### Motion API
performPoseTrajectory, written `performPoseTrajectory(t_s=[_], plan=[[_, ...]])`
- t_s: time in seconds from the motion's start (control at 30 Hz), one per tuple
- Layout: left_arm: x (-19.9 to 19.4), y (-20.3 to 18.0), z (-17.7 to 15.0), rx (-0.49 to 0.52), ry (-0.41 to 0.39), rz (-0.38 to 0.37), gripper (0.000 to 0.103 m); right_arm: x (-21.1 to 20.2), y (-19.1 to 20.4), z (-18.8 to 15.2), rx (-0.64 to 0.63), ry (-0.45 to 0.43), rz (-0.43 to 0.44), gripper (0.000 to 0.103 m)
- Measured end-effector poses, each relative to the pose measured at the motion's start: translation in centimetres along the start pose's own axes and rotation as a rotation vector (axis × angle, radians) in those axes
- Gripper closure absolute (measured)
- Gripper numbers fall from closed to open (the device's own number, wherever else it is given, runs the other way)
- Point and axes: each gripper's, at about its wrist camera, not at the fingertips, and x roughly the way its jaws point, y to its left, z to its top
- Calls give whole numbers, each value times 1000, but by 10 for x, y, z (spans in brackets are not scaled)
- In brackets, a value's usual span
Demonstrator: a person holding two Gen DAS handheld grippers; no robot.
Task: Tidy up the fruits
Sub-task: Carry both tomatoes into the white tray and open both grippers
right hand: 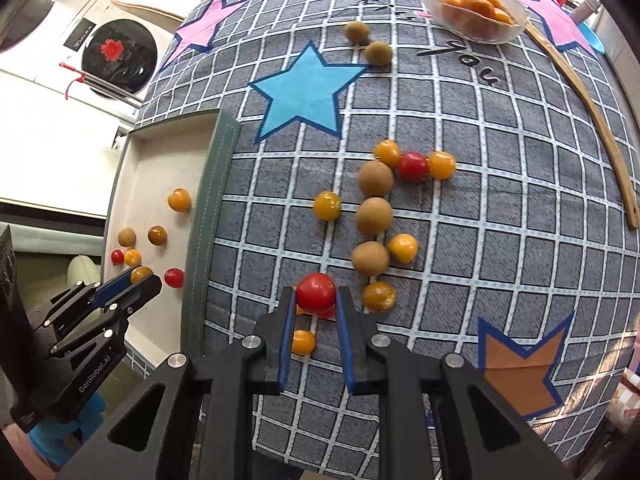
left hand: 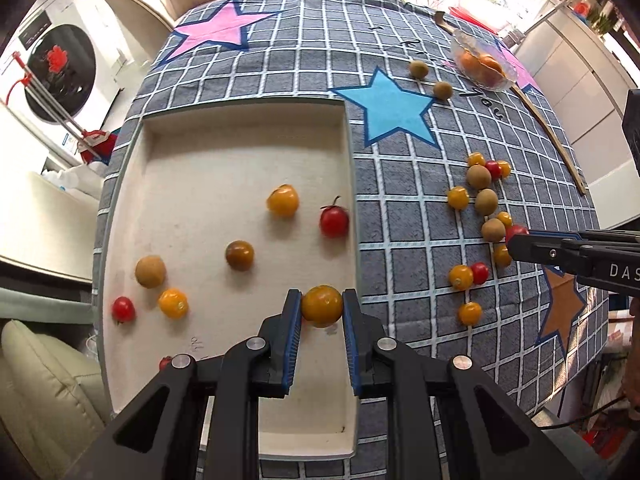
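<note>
My left gripper is shut on a yellow cherry tomato and holds it above the white tray, near its right wall. Several small fruits lie in the tray: yellow tomatoes, red tomatoes and a brown longan. My right gripper is shut on a red cherry tomato over the checked tablecloth. A loose cluster of yellow tomatoes, red tomatoes and longans lies just beyond it. The right gripper also shows in the left wrist view.
A glass bowl of orange fruits stands at the table's far right, with two longans near it. A thin wooden stick lies along the right edge. Chairs and a sofa surround the table.
</note>
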Motion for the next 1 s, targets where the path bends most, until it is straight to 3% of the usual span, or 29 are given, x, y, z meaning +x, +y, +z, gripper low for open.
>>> performPoseTrajectory(t_s=[0.43,0.7,1.0], plan=[[16,67,-45,-162,50,63,81,37,99,18,-214,69,31,81],[35,74,-52,-183,81,76,81,76,136,29,-276,123,11,81],[40,70,-51,-170,78,85,82,111,151,32,-302,170,-38,81]])
